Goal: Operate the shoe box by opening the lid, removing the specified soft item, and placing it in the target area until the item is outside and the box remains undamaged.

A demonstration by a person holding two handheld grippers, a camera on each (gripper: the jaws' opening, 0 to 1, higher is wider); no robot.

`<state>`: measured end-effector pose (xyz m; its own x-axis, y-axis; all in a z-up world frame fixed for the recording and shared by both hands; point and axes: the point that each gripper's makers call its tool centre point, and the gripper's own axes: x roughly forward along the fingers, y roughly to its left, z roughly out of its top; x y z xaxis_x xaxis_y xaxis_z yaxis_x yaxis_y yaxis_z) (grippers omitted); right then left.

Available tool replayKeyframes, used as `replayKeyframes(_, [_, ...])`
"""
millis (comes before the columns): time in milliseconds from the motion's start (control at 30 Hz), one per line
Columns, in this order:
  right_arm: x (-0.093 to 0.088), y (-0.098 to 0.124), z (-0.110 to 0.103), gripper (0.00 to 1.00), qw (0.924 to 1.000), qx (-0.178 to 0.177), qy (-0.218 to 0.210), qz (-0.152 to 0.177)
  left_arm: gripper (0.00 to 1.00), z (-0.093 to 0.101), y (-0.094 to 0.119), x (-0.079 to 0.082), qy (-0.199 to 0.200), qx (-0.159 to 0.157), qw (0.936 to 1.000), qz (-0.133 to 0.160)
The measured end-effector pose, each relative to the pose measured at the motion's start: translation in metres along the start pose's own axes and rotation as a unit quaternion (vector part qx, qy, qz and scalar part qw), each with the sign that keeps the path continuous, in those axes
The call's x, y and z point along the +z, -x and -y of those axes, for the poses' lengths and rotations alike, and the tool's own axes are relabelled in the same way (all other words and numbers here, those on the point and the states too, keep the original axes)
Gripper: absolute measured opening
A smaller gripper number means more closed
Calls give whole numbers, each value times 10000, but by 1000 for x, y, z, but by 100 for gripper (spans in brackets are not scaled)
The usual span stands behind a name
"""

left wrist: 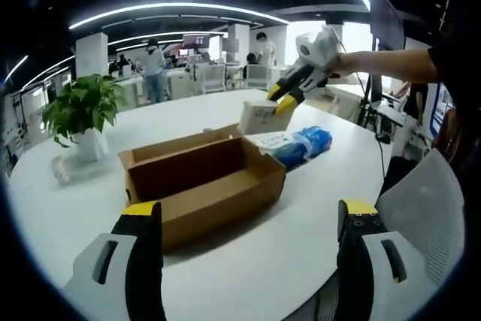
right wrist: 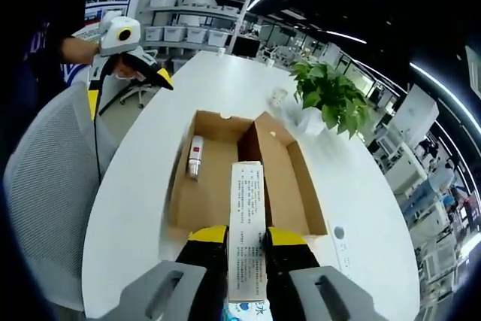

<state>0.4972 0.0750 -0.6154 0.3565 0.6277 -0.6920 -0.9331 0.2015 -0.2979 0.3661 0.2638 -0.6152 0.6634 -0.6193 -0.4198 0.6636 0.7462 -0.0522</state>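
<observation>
Right gripper view: tool (right wrist: 246,247) on pack (right wrist: 246,242)

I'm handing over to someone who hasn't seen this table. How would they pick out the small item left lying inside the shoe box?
Find the open cardboard shoe box in the middle of the white table. A cardboard wall splits it in two; look in the half nearer the grey chair. There lies a small white tube with a red band, the one loose thing in the box, unlike the white pack held in the right gripper.

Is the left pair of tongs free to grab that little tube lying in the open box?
Probably yes. The left tongs are open and hold nothing, the cardboard box has its lid open, and the small tube lies uncovered on its floor.
</observation>
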Motion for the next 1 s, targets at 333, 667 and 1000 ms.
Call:
replayKeyframes(333, [-40, 13, 17, 13, 9994, -90, 71, -319, 97, -9, 0, 1, -17, 70, 10000, 0])
replayKeyframes(667, [-89, 26, 46, 13, 9977, -222, 20, -647, 97, -23, 6, -6, 60, 262, 9996, -75])
replayKeyframes(1000, [-127, 26, 58, 14, 9949, -141, 193, -979, 97, -33, 4, -10, 57, 389, 9990, -193])
